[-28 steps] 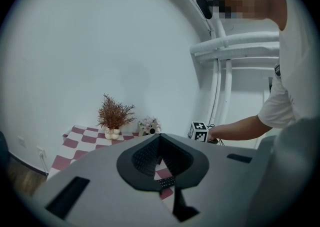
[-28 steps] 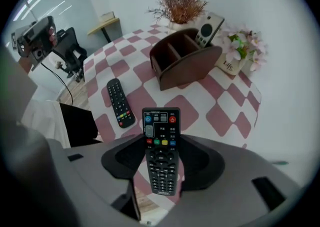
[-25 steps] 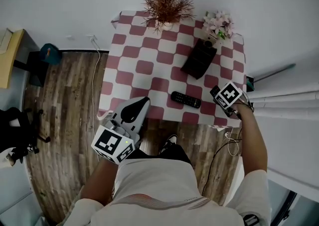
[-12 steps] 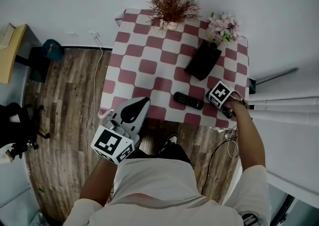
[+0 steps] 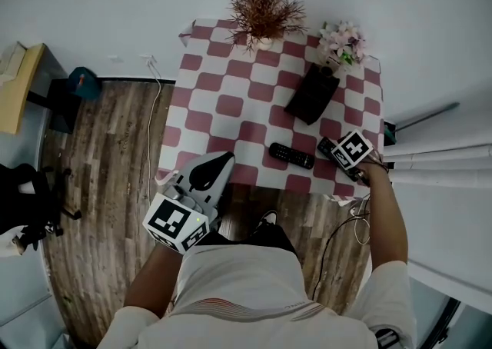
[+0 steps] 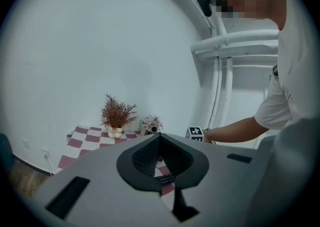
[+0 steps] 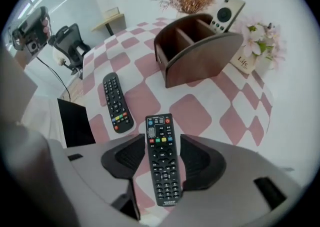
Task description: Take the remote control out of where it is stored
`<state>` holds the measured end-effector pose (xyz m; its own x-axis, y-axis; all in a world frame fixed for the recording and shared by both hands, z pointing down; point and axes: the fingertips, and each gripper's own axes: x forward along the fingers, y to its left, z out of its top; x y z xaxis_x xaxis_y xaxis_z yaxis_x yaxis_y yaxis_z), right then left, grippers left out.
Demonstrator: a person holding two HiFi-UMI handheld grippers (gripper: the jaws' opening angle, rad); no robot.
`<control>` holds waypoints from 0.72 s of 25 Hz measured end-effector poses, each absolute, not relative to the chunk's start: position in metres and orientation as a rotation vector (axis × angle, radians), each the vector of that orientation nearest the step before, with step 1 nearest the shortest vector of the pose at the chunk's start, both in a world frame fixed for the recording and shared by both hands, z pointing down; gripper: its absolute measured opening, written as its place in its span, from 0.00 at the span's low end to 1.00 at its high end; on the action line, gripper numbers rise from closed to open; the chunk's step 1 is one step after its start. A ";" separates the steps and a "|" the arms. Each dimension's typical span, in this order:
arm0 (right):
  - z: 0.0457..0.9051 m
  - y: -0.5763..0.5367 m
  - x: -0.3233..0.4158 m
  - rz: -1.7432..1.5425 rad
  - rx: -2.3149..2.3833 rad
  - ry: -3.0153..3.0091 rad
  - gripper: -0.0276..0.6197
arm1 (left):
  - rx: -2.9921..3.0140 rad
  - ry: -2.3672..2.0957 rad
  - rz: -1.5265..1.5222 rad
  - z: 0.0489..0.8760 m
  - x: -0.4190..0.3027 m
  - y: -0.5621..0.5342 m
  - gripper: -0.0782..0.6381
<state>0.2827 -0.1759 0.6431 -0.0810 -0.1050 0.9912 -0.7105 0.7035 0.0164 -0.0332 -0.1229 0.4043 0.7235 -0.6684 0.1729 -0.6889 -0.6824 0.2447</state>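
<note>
A black remote lies on the checkered table between the jaws of my right gripper, which stand open with cloth showing beside the remote. In the head view this remote pokes out from the right gripper near the table's front right corner. A second black remote lies flat just to its left. The brown wooden holder stands behind them, its near compartments empty. My left gripper is shut and empty, held off the table's front edge.
A dried plant in a pot and a small pink flower pot stand at the table's back edge. A white device with a round dial leans behind the holder. A black chair and cables sit on the wooden floor to the left.
My right gripper shifted left over the table, then drew back to the right, and the remote now shows ahead of its jaws. The left gripper has stayed put.
</note>
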 end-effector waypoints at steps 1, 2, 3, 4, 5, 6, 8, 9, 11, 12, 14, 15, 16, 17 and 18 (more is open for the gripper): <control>0.633 -0.177 0.282 0.570 0.722 -1.629 0.39 | 2.644 -1.059 0.096 0.403 -0.032 -0.122 0.12; 0.622 -0.178 0.282 0.563 0.766 -1.661 0.39 | 2.650 -1.053 0.093 0.401 -0.031 -0.122 0.12; 0.611 -0.178 0.281 0.555 0.811 -1.696 0.39 | 2.657 -1.047 0.091 0.399 -0.029 -0.122 0.12; 0.599 -0.177 0.279 0.548 0.856 -1.733 0.38 | 2.665 -1.040 0.088 0.396 -0.026 -0.122 0.12; 0.586 -0.175 0.277 0.542 0.903 -1.772 0.38 | 2.675 -1.031 0.084 0.394 -0.023 -0.121 0.12; 0.574 -0.172 0.275 0.537 0.955 -1.812 0.37 | 2.686 -1.020 0.079 0.390 -0.019 -0.121 0.12; 0.546 -0.166 0.272 0.516 1.078 -1.891 0.31 | 2.707 -0.993 0.064 0.383 -0.010 -0.119 0.12; 0.531 -0.163 0.271 0.495 1.147 -1.927 0.27 | 2.718 -0.979 0.055 0.378 -0.006 -0.119 0.12; 0.501 -0.157 0.270 0.409 1.289 -1.976 0.21 | 2.746 -0.949 0.034 0.370 0.003 -0.119 0.12; 0.486 -0.154 0.270 0.353 1.357 -1.993 0.17 | 2.760 -0.935 0.024 0.365 0.007 -0.119 0.12; 0.457 -0.144 0.265 0.288 1.485 -2.042 0.13 | 2.787 -0.908 0.010 0.357 0.015 -0.118 0.12; 0.445 -0.139 0.261 0.282 1.542 -2.076 0.11 | 2.798 -0.898 0.005 0.353 0.018 -0.117 0.12; 0.434 -0.134 0.256 0.277 1.590 -2.107 0.11 | 2.807 -0.891 0.001 0.350 0.020 -0.116 0.12; 0.426 -0.128 0.251 0.262 1.623 -2.131 0.10 | 2.815 -0.885 -0.001 0.347 0.022 -0.115 0.12; 0.418 -0.123 0.245 0.236 1.643 -2.152 0.10 | 2.822 -0.881 -0.004 0.344 0.024 -0.114 0.12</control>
<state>0.2448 -0.1233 0.4179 -0.2128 -0.8791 0.4265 -0.9507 0.2870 0.1172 0.0238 -0.1140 0.3439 0.8238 -0.5645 0.0522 -0.5640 -0.8066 0.1768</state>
